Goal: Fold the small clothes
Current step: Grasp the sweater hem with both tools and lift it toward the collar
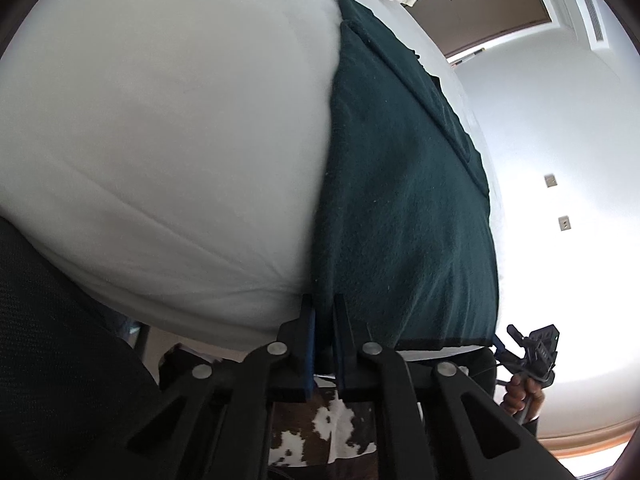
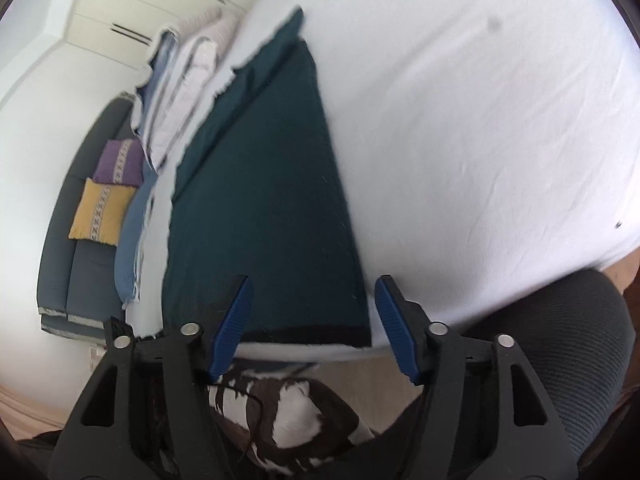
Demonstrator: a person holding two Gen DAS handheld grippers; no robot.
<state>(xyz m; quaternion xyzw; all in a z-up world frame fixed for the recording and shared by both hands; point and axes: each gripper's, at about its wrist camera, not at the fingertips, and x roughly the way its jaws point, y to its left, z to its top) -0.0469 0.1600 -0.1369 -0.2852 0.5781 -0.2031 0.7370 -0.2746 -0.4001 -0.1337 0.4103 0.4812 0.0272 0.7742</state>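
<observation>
A dark green fleece garment (image 1: pixel 404 200) lies flat on a white bed (image 1: pixel 160 140), its hem at the near edge. My left gripper (image 1: pixel 324 316) is shut on the garment's near left corner, the cloth pinched between its blue pads. My right gripper (image 1: pixel 530 350) shows in the left wrist view off the garment's near right corner, held by a hand. In the right wrist view the right gripper (image 2: pixel 314 300) is open and empty, jaws wide apart over the garment's (image 2: pixel 264 200) near hem, just above the bed (image 2: pixel 460 140).
A stack of folded light clothes (image 2: pixel 180 92) lies on the bed's far left side beside the garment. A dark sofa with purple and yellow cushions (image 2: pixel 104 208) stands beyond. A black mesh chair (image 2: pixel 560 340) and a cowhide rug (image 2: pixel 288 412) are below the bed edge.
</observation>
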